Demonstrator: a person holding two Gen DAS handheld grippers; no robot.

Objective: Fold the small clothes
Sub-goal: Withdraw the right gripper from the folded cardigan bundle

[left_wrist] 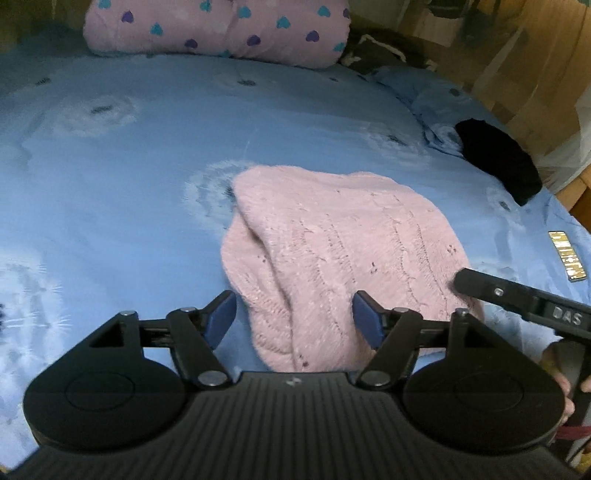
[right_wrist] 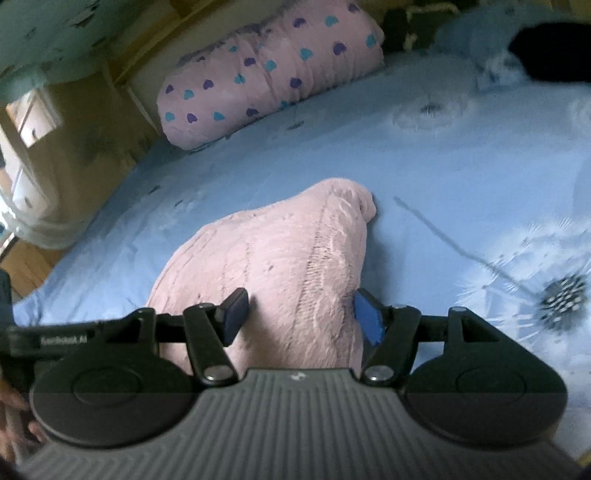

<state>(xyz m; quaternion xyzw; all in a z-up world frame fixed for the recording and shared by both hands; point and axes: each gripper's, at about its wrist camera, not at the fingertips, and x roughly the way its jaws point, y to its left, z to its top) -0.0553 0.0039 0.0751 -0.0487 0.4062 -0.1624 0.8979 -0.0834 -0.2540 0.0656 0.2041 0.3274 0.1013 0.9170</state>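
Bed (left_wrist: 129, 177) in blue dandelion sheets carries everything you work on. Along its far edge lies a pink heart-print quilt (left_wrist: 221, 29), rolled up. Your pink knit sweater (left_wrist: 332, 251) sits mid-bed, bunched, with a black cloth (left_wrist: 498, 162) near the right edge. Your left gripper (left_wrist: 293, 317) and right gripper (right_wrist: 301, 317) both hang over the sweater's near end, jaws wide apart and holding nothing.
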